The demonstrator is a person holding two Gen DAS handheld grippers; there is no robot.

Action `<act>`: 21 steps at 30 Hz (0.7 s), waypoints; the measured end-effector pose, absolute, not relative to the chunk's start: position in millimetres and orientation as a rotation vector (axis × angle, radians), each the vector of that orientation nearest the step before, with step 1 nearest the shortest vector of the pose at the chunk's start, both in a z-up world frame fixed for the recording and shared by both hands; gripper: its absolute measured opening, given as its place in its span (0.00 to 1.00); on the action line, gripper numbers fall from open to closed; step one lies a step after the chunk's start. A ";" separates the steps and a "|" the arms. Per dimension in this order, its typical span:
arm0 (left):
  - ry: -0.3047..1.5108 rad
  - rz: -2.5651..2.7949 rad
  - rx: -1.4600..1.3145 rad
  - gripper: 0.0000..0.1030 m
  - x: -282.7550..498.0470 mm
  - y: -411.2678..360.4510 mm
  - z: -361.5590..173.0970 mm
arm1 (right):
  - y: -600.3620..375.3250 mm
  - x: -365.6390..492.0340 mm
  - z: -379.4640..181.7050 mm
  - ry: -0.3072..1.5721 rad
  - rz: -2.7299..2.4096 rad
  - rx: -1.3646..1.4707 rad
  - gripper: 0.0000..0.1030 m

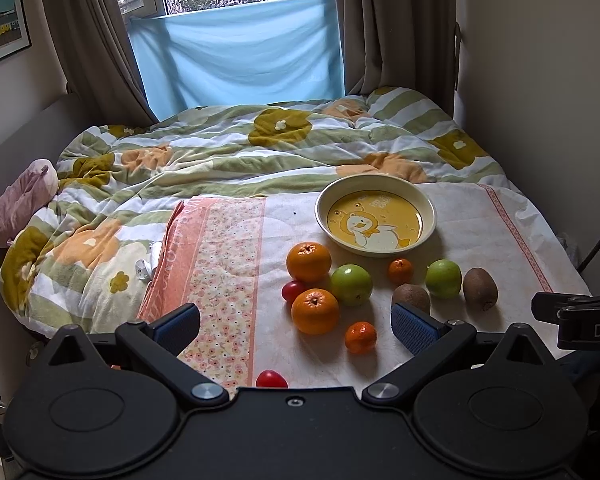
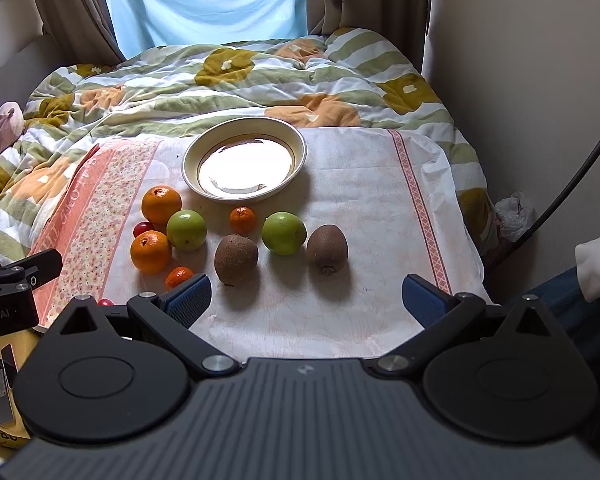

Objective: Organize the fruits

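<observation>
No fruit is in the plate [image 2: 244,136] yet, so the whole job is left, and the left gripper [image 1: 296,322] and the right gripper [image 2: 306,300] are both spread wide and hold nothing. On the bed, from left to right, sit the oranges [image 2: 161,204], a green apple [image 2: 186,229], the left kiwi [image 2: 236,255], another green apple [image 2: 284,233] and the right kiwi [image 2: 327,249]. Both kiwis stand almost up, with the stem end down toward the grippers.
</observation>
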State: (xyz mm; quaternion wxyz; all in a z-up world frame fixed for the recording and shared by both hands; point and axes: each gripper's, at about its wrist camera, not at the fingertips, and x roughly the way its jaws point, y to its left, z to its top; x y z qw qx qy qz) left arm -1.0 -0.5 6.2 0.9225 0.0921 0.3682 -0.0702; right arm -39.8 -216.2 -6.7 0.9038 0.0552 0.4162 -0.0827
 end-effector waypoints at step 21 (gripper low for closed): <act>0.853 -0.167 0.200 0.96 51.6 -11.2 -62.9 | -232.4 18.9 -56.8 0.884 -0.029 0.238 1.00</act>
